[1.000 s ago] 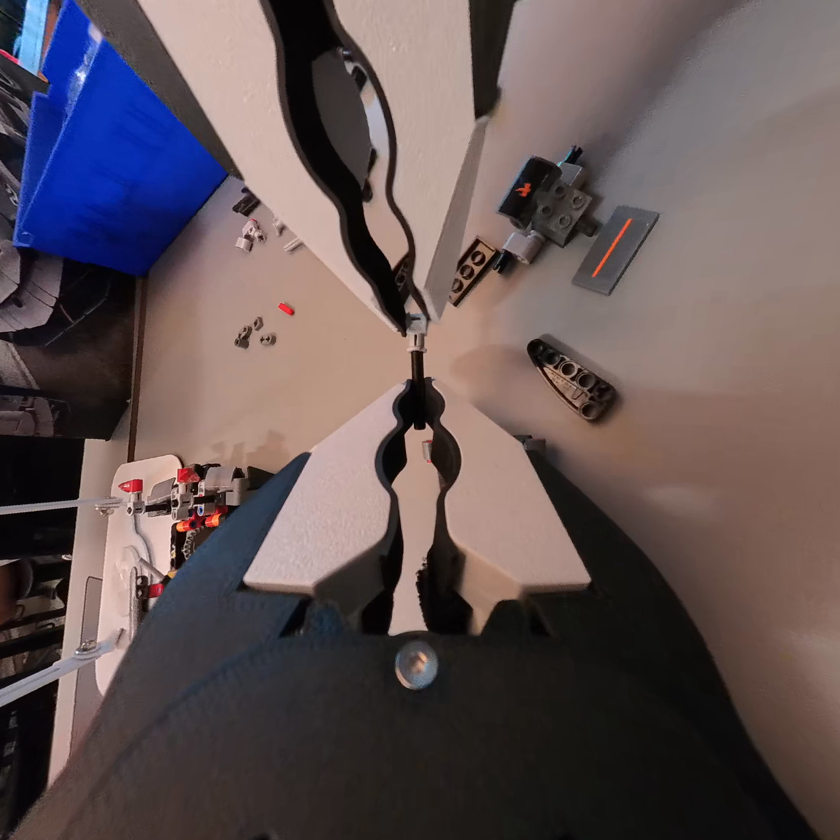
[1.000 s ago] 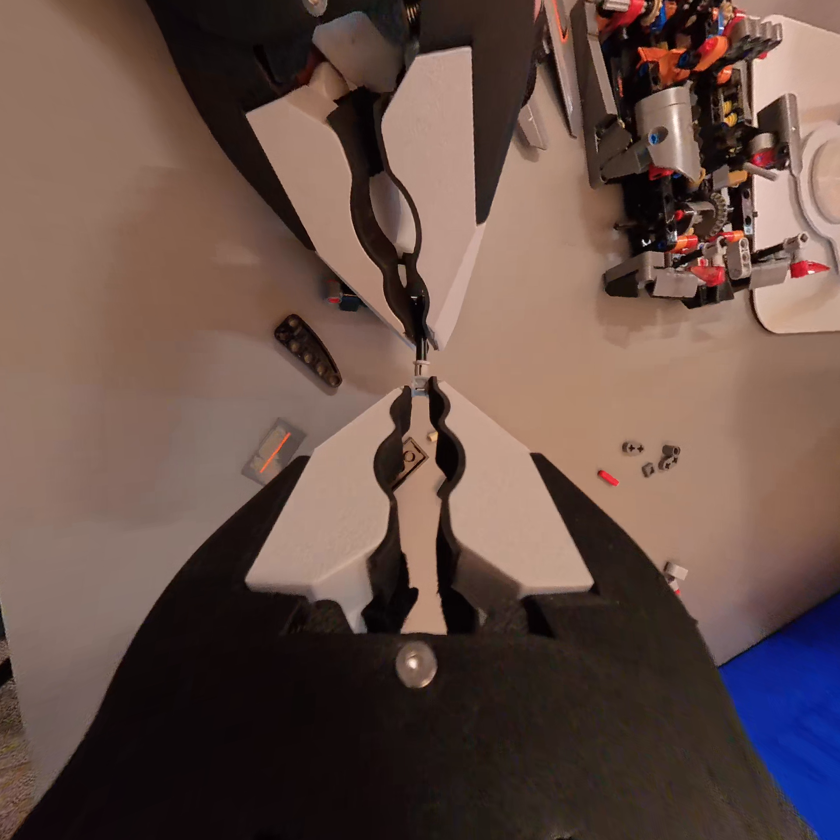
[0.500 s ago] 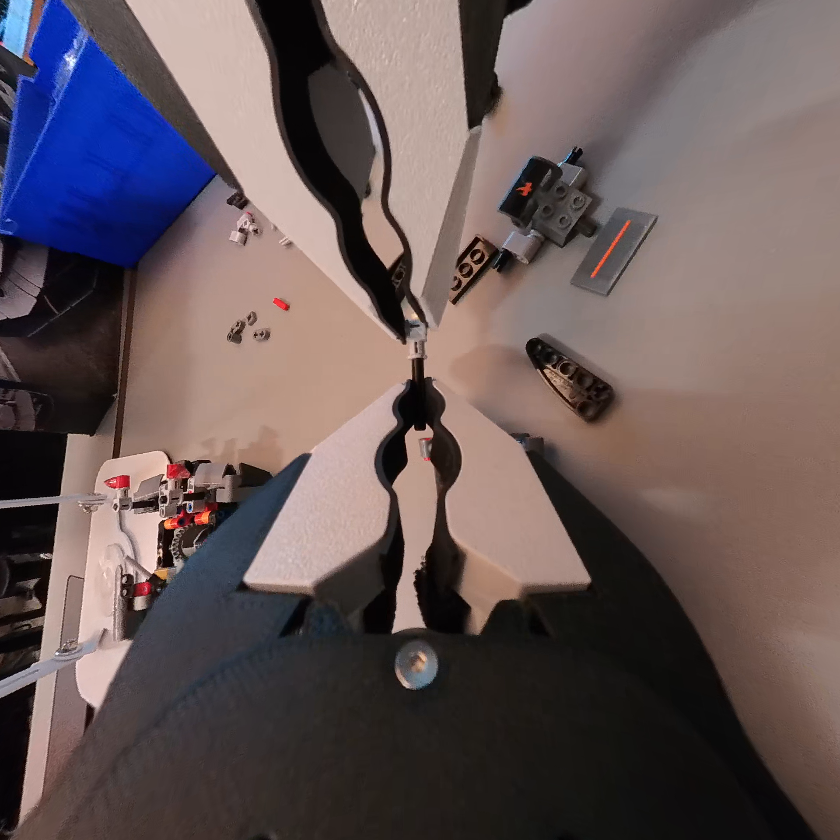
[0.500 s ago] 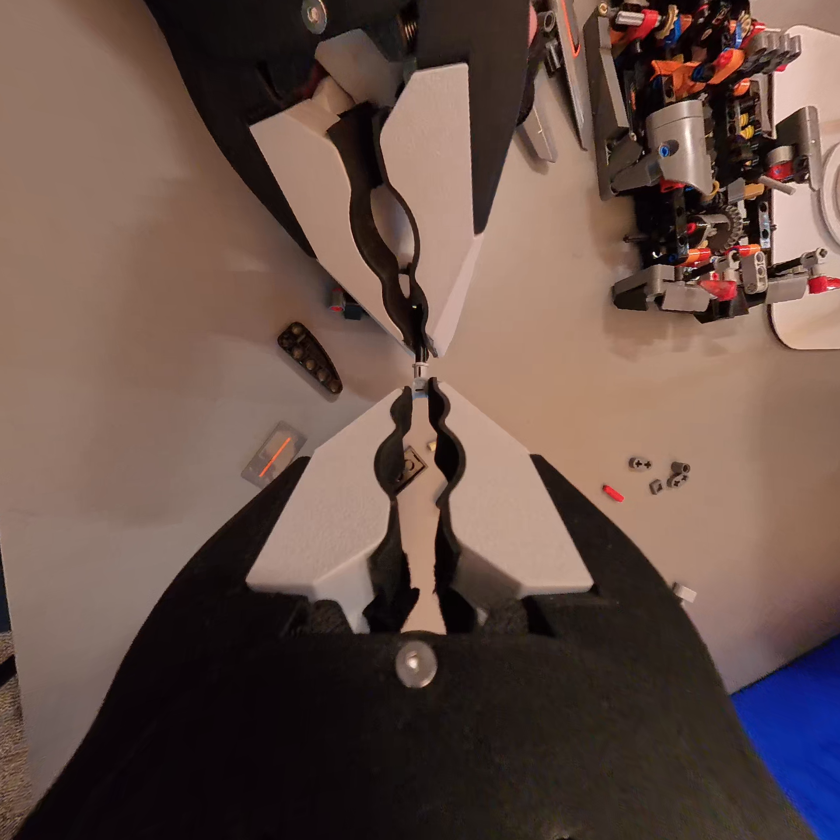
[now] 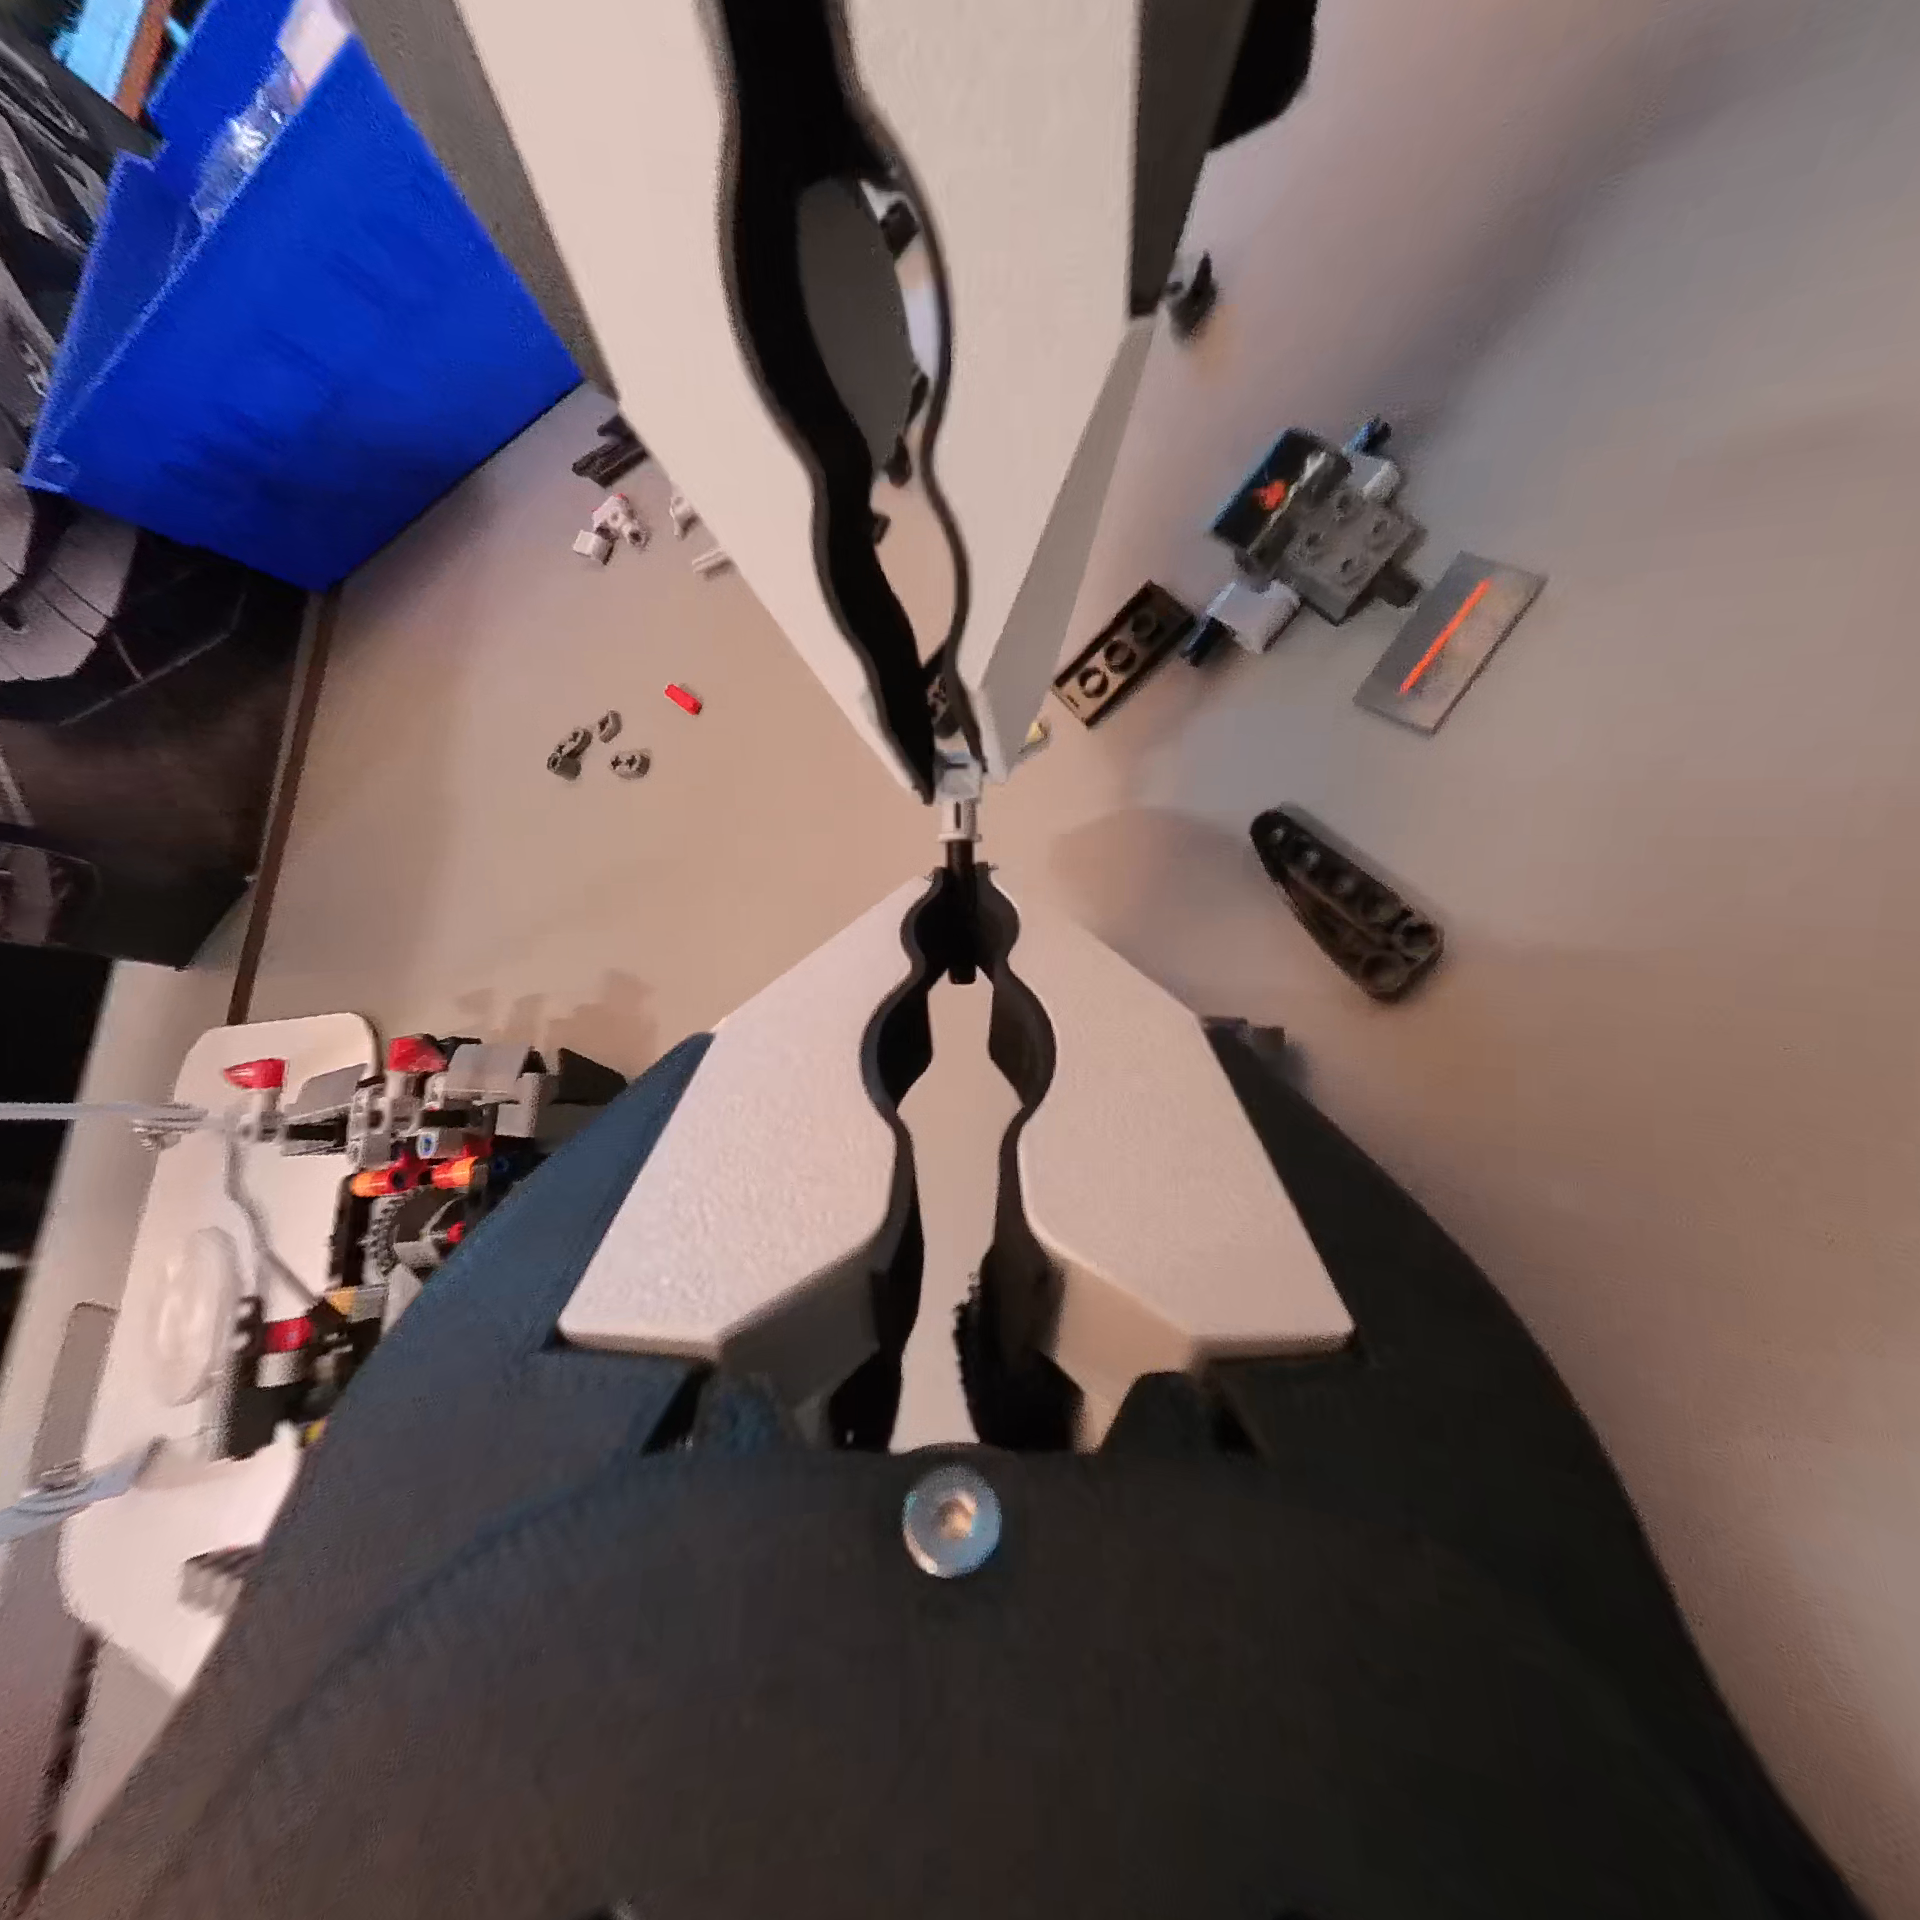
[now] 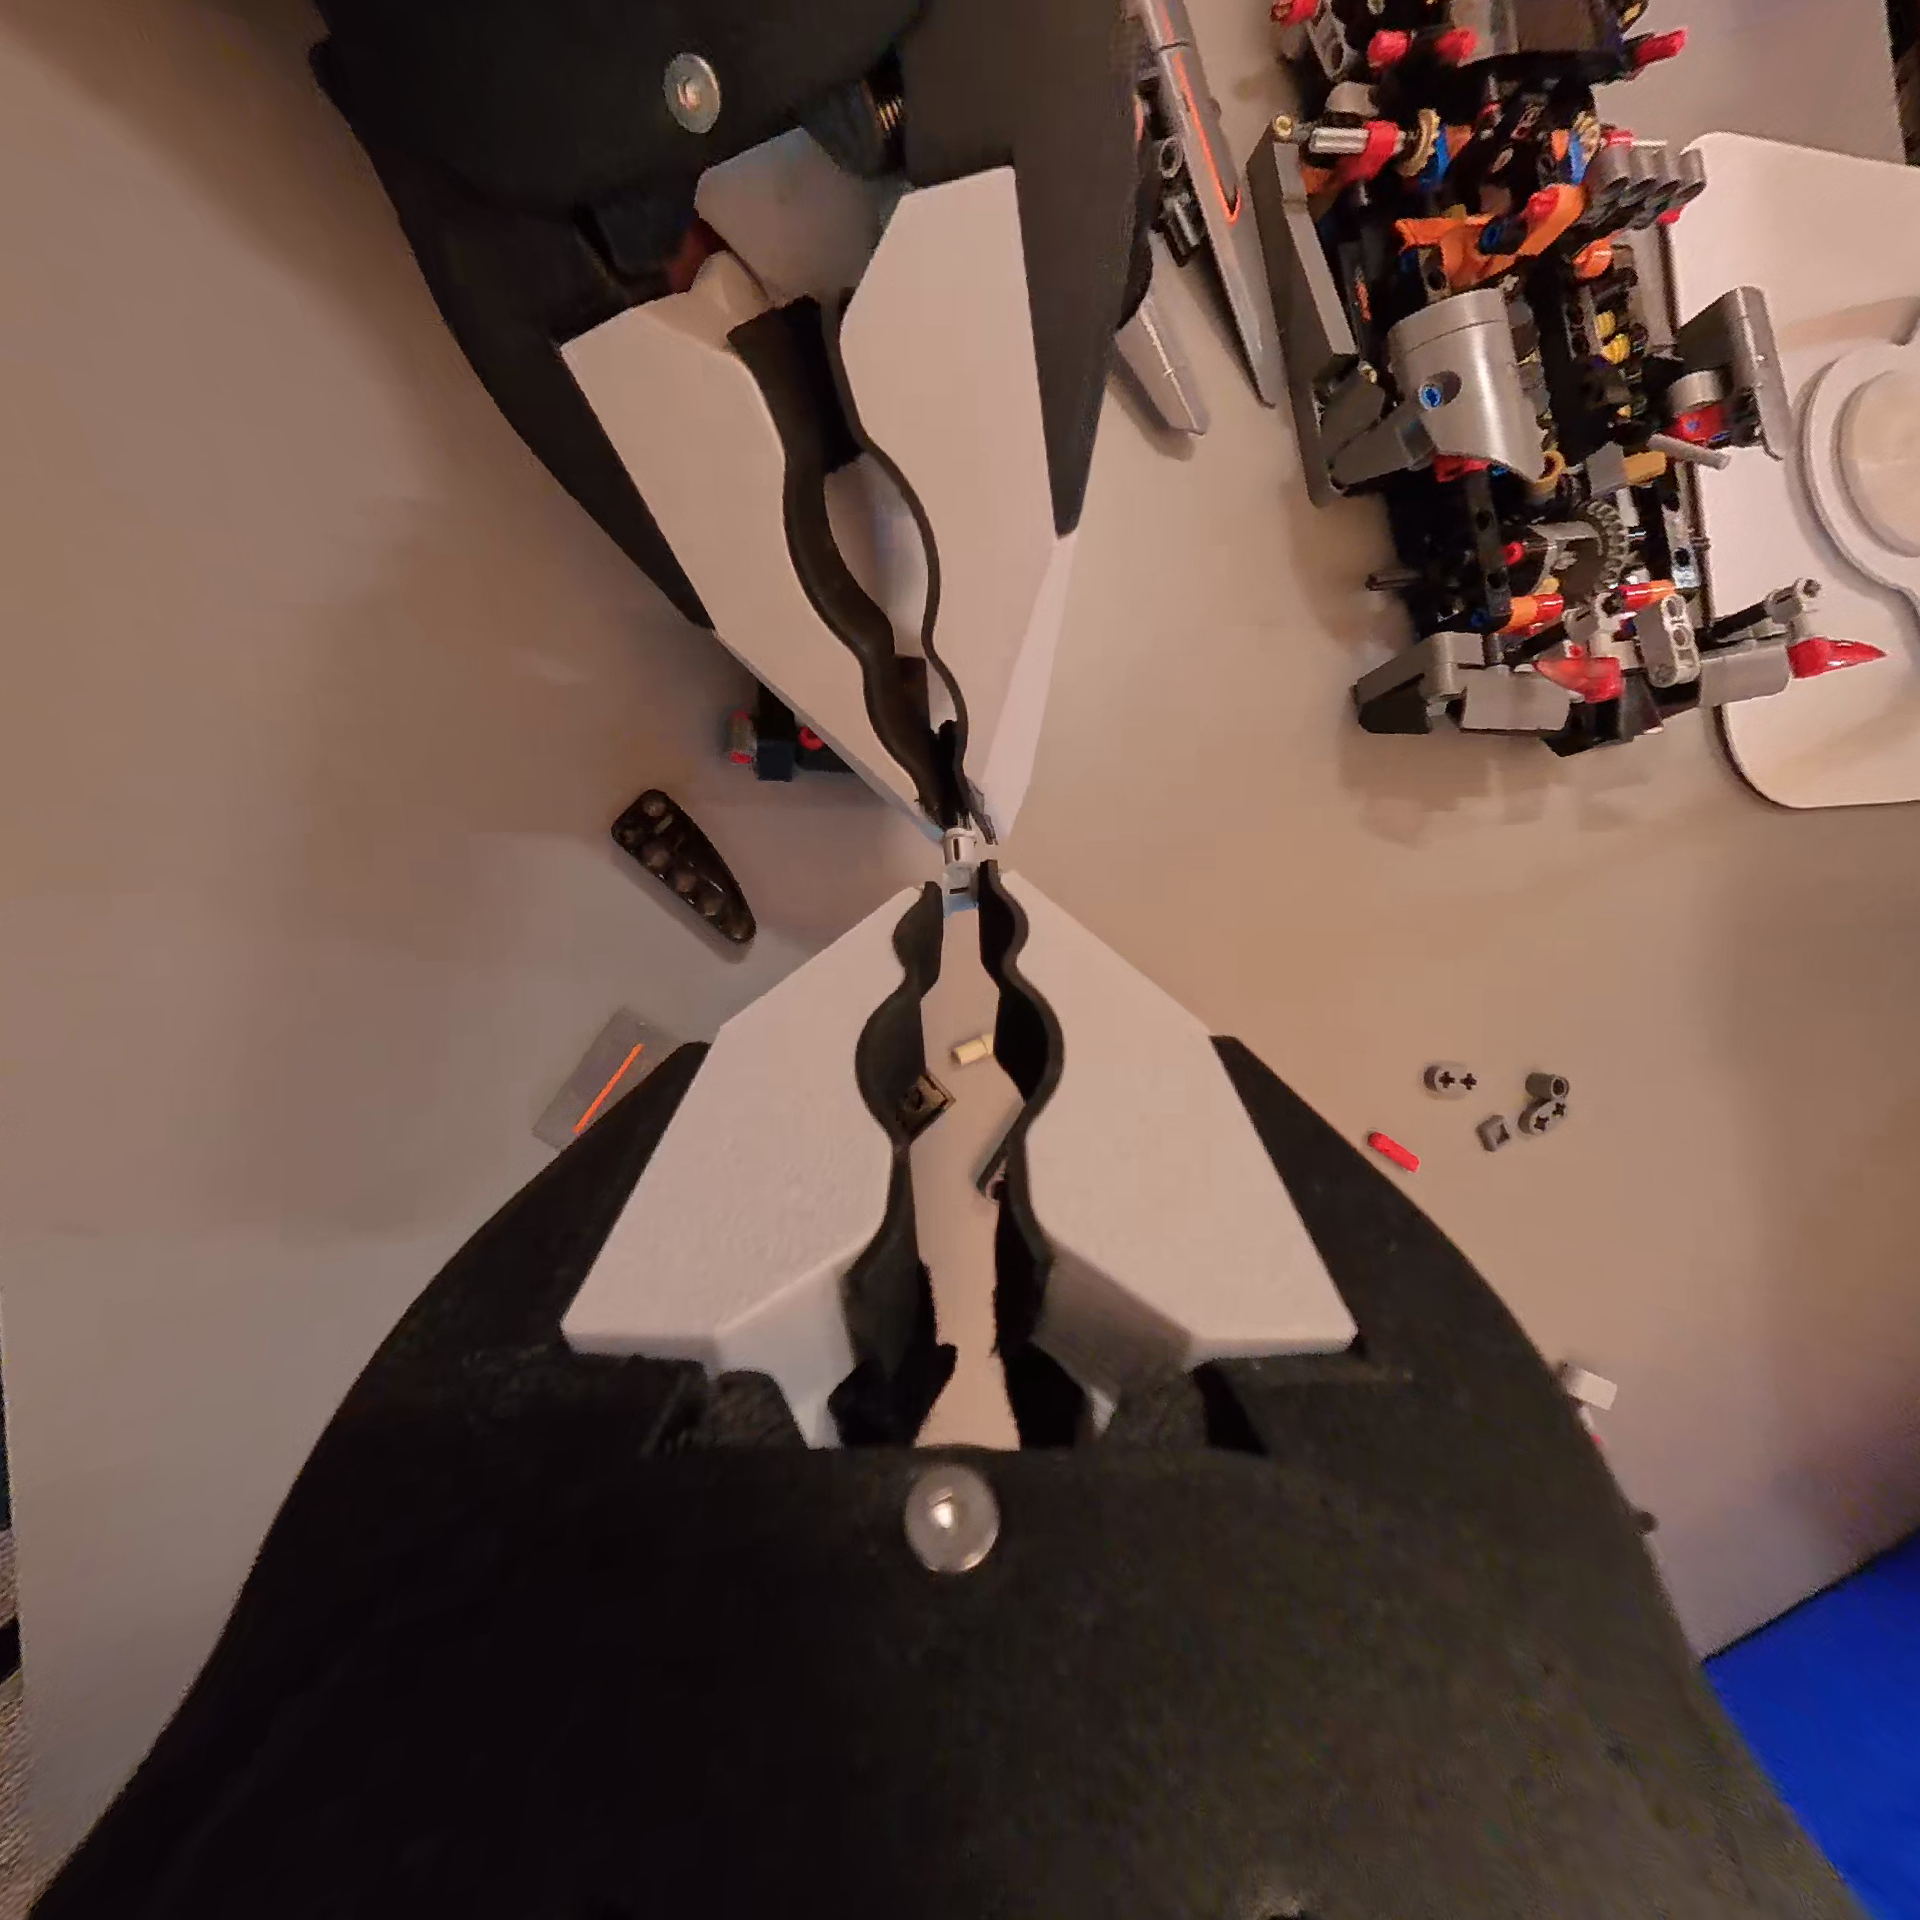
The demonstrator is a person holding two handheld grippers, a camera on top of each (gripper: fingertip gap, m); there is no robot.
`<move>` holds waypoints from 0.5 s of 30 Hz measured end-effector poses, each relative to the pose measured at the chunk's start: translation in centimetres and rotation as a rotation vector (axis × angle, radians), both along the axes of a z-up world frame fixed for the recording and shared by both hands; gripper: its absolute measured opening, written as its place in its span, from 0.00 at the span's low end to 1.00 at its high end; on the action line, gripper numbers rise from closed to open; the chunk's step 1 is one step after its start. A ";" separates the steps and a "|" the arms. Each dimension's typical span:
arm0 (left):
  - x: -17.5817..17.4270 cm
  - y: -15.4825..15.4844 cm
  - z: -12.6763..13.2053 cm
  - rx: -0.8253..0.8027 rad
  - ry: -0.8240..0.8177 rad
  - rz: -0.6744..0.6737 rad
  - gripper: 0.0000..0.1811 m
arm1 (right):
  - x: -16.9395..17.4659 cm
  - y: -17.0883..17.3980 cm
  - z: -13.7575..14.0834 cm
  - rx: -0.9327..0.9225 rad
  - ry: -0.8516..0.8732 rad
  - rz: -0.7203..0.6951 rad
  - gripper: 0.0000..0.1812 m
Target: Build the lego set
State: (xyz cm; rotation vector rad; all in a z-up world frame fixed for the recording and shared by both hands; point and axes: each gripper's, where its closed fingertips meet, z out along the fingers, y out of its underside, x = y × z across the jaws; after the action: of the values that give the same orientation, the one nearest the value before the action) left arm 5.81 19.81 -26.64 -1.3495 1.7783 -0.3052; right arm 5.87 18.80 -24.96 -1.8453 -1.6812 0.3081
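My left gripper [image 5: 961, 888] is shut on a thin black axle [image 5: 961, 920] that sticks out past its tips. My right gripper [image 6: 961, 894] is shut on a small light grey connector [image 6: 961, 868]. The two grippers meet tip to tip above the table, and the connector [image 5: 958, 795] sits on the end of the axle. The part-built lego model [image 6: 1538, 436] lies on a white plate [image 6: 1829, 769] at the upper right of the right wrist view. It also shows at the lower left of the left wrist view [image 5: 416, 1132].
On the table lie a black curved panel [image 5: 1345, 904], a grey tile with an orange line [image 5: 1449, 644], a grey and black sub-assembly [image 5: 1314, 530], a black plate [image 5: 1122, 649], small grey pieces [image 6: 1496, 1107] and a red pin [image 6: 1392, 1151]. A blue bin [image 5: 270, 343] stands at the table's edge. The tips of both grippers are at nearly the same place. The white plate [image 6: 1829, 769] is about 30 cm from both grippers' fingertips. My left wrist view [image 5: 320, 1041] looks at it from another angle.
The grippers have closed in on each other and the grey connector has slid further onto the black axle. Both cameras have shifted a little; both grips are unchanged.
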 end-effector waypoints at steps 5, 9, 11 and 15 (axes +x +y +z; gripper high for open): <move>0.0 0.3 1.0 -0.031 -0.076 0.000 0.01 | 0.0 0.4 1.1 0.046 -0.012 0.009 0.03; -0.5 1.2 2.5 -0.051 -0.140 0.050 0.01 | -0.6 1.5 2.5 0.083 0.011 -0.032 0.04; -0.6 1.5 3.4 -0.062 -0.191 0.065 0.01 | -0.9 1.8 3.5 0.089 0.049 -0.057 0.04; -0.9 1.8 5.0 -0.134 -0.299 0.077 0.01 | -1.4 2.4 5.4 0.082 0.164 -0.095 0.05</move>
State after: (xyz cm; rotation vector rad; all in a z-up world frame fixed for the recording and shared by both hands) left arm 4.94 21.61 -21.62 -1.3818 1.4759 -0.5612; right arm 4.43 21.22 -19.59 -1.7827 -1.4694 0.3359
